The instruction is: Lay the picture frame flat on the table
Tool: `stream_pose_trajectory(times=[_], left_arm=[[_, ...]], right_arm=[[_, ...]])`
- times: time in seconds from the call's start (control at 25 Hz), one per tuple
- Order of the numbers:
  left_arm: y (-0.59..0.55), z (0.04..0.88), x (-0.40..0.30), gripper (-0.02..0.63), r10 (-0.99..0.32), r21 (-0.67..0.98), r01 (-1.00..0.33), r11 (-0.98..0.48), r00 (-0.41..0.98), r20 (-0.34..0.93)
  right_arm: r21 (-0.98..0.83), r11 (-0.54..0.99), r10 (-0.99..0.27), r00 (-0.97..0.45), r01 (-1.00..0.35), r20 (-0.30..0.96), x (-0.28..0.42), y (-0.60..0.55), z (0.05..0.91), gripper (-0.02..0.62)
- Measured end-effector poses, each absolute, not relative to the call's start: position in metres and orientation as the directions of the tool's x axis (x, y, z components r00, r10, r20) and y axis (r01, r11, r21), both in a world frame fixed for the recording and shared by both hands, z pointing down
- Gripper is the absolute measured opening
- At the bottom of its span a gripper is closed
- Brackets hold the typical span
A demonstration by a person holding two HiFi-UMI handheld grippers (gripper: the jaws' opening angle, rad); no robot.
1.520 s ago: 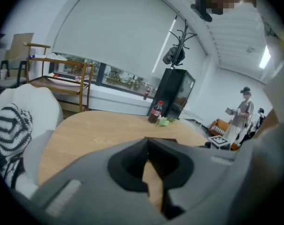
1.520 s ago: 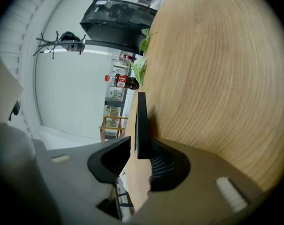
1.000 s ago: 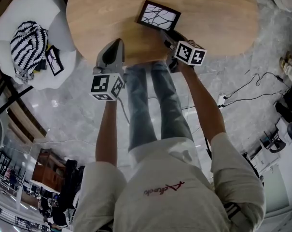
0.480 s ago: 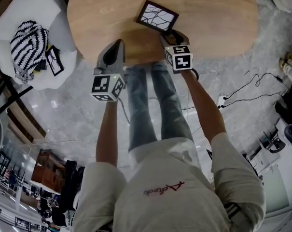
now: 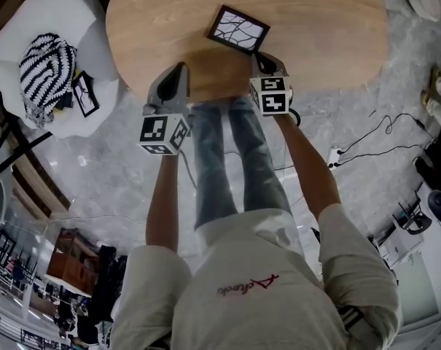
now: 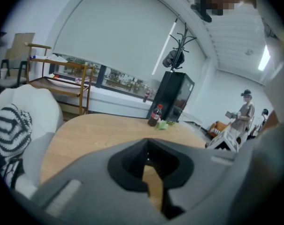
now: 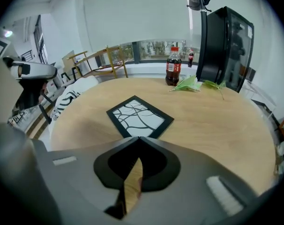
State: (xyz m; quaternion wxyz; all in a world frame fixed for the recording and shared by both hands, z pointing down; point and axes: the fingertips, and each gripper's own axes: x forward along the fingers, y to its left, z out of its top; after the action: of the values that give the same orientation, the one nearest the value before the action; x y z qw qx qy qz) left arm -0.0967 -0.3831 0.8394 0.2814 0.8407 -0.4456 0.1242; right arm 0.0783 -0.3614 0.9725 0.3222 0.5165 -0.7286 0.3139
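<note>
The black picture frame [image 5: 239, 29] with a white, black-lined picture lies flat on the round wooden table [image 5: 322, 42]. In the right gripper view the picture frame [image 7: 139, 117] sits just beyond my right gripper [image 7: 139, 140]. The jaws have just closed and are shut with nothing between them. Seen from the head view, the right gripper [image 5: 261, 59] hovers at the table's near edge, a little short of the frame's near corner. My left gripper [image 5: 179, 70] is over the near edge to the left, well apart from the frame. The left gripper [image 6: 148, 143] is shut and empty.
A white armchair [image 5: 30, 28] with a striped cushion [image 5: 47, 75] and a small framed card [image 5: 84, 93] stands left of the table. At the table's far side are a cola bottle [image 7: 173, 71] and green leaves [image 7: 191, 83]. Cables [image 5: 380, 133] lie on the floor at right.
The right gripper has rolled so its marker cube faces differently, and it has shifted slightly left near the frame's corner. The frame and the left gripper have not moved.
</note>
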Motion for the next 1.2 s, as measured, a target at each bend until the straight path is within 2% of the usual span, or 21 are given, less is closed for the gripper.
stream_pose_trajectory(times=[0.44,1.2], left_arm=[[-0.381,0.812,-0.089,0.002,-0.684,0.342,-0.823,-0.454,0.568,0.458],[-0.402,0.686,-0.099,0.002,-0.757,0.297,-0.848,-0.439,0.527,0.386]], right_arm=[[-0.186,0.317,-0.583,-0.346,-0.930,0.735,0.077,-0.367,0.918,0.003],[-0.181,0.353,-0.757,-0.394,-0.918,0.521,0.075,-0.409,0.722,0.003]])
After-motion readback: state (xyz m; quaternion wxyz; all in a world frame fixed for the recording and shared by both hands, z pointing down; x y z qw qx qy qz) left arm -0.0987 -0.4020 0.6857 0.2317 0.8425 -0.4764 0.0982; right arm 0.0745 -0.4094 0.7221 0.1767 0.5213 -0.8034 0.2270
